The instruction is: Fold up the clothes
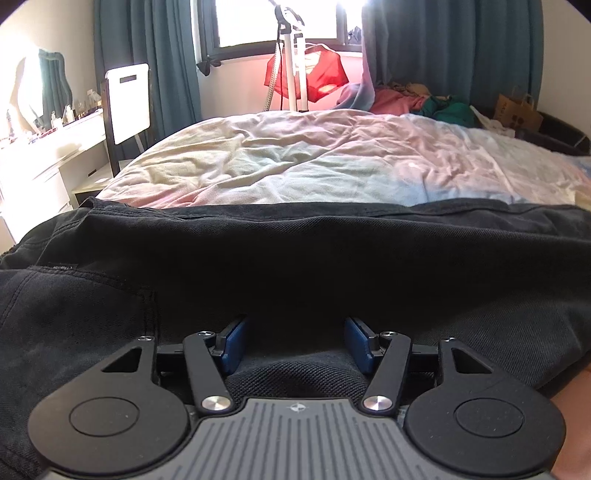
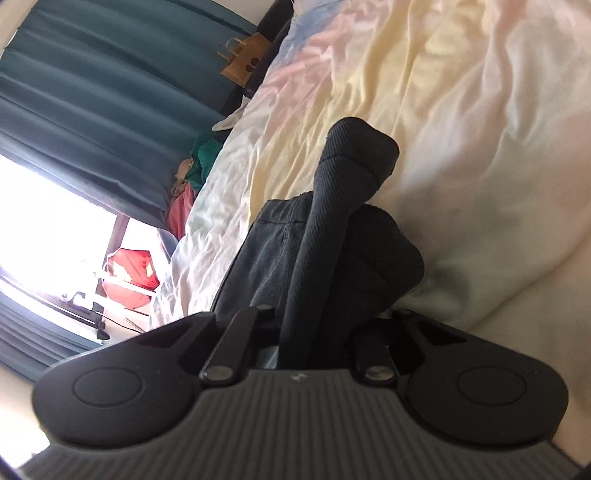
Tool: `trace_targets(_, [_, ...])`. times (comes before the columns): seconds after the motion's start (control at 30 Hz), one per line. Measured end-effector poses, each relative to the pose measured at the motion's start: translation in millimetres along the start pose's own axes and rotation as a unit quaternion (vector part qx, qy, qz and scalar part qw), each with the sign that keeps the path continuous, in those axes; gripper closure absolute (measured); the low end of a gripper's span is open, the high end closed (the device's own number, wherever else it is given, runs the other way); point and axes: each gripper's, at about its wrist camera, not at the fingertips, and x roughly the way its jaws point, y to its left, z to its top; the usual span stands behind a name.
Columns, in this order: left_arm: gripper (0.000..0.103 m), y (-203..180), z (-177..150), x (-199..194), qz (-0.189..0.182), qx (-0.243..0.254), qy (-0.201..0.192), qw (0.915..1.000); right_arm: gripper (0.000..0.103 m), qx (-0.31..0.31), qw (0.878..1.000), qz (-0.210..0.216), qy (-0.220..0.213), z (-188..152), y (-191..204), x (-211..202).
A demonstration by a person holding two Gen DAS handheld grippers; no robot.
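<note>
black garment (image 1: 295,258): 1 | grippers: 2, left gripper (image 1: 295,343), right gripper (image 2: 314,332) | brown paper bag (image 1: 517,110): 1 | red bag (image 1: 317,74): 1 | tripod (image 1: 295,66): 1

A home bedroom, seen from where I work. The bed (image 1: 332,162), under a rumpled pastel sheet, is the landmark. Beyond its far edge: a bright window (image 1: 277,22) flanked by teal curtains (image 1: 147,55), a red garment (image 1: 314,74) hanging on a white stand (image 1: 297,66), and a heap of clothes (image 1: 417,99). Left of the bed: a dressing table (image 1: 48,147) with mirror (image 1: 33,88) and small bottles. At its far right corner: a paper bag (image 1: 517,110)
</note>
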Motion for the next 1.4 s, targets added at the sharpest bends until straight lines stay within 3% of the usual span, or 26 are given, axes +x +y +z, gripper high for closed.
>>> trace_targets(0.17, [0.042,-5.8,0.0,4.7,0.012,0.023,0.010,0.9996,0.090,-0.047,0.999,-0.020,-0.017,-0.8,13.8,-3.7])
trace_targets(0.23, [0.041,-2.9,1.4,4.1,0.006,0.019,0.011,0.9998,0.090,-0.099,0.994,-0.031,-0.041,-6.1,38.6,-11.4])
trace_targets(0.33, [0.040,5.1,6.1,2.4,-0.010,0.007,0.014,0.9998,0.090,-0.178,0.980,-0.048,-0.079,-14.5,77.3,-23.5])
trace_targets(0.4, [0.040,12.6,10.7,-0.6,-0.023,-0.008,0.015,0.9996,0.090,-0.246,0.962,-0.052,-0.110,-26.2,110.7,-34.7])
trace_targets(0.47, [0.039,19.1,15.2,-4.6,-0.026,-0.017,0.013,0.9994,0.089,-0.349,0.925,-0.030,-0.149,-57.5,157.7,-52.2])
trace_targets(0.6, [0.035,30.7,23.6,-14.1,-0.019,-0.029,0.004,0.9994,0.089,-0.526,0.827,0.045,-0.192,-148.7,232.2,-86.0])
trace_targets(0.63, [0.035,34.5,25.1,-16.9,-0.016,-0.032,0.000,0.9994,0.089,-0.550,0.811,0.066,-0.190,-171.1,240.9,-92.1])
trace_targets(0.77, [0.035,55.3,27.9,-28.5,-0.001,-0.047,-0.021,0.9987,0.089,-0.639,0.746,0.130,-0.133,-279.2,247.5,-100.1])
trace_targets(0.9, [0.032,81.2,26.4,-40.6,0.027,-0.062,-0.047,0.9966,0.089,-0.730,0.669,0.138,-0.021,-377.4,213.2,-83.6])
trace_targets(0.97, [0.031,91.5,26.0,-43.9,0.041,-0.069,-0.054,0.9953,0.089,-0.767,0.629,0.126,0.007,-410.3,190.6,-77.9])
trace_targets(1.03, [0.031,98.9,26.3,-45.9,0.031,-0.085,-0.054,0.9945,0.089,-0.775,0.620,0.120,-0.004,-416.8,183.8,-81.2])
trace_targets(1.07, [0.031,101.7,26.6,-47.4,0.024,-0.095,-0.057,0.9936,0.089,-0.762,0.636,0.121,0.003,-410.6,189.3,-81.8])
trace_targets(1.13, [0.031,105.6,27.4,-52.6,0.008,-0.111,-0.071,0.9912,0.089,-0.746,0.654,0.128,-0.009,-402.5,202.1,-93.8])
trace_targets(1.23, [0.031,106.4,29.1,-60.9,-0.004,-0.120,-0.094,0.9883,0.089,-0.733,0.660,0.164,-0.014,-406.8,216.6,-115.8])
trace_targets(1.4, [0.030,103.6,27.1,-63.0,-0.040,-0.137,-0.107,0.9840,0.086,-0.709,0.681,0.177,0.057,-398.4,217.3,-123.8])
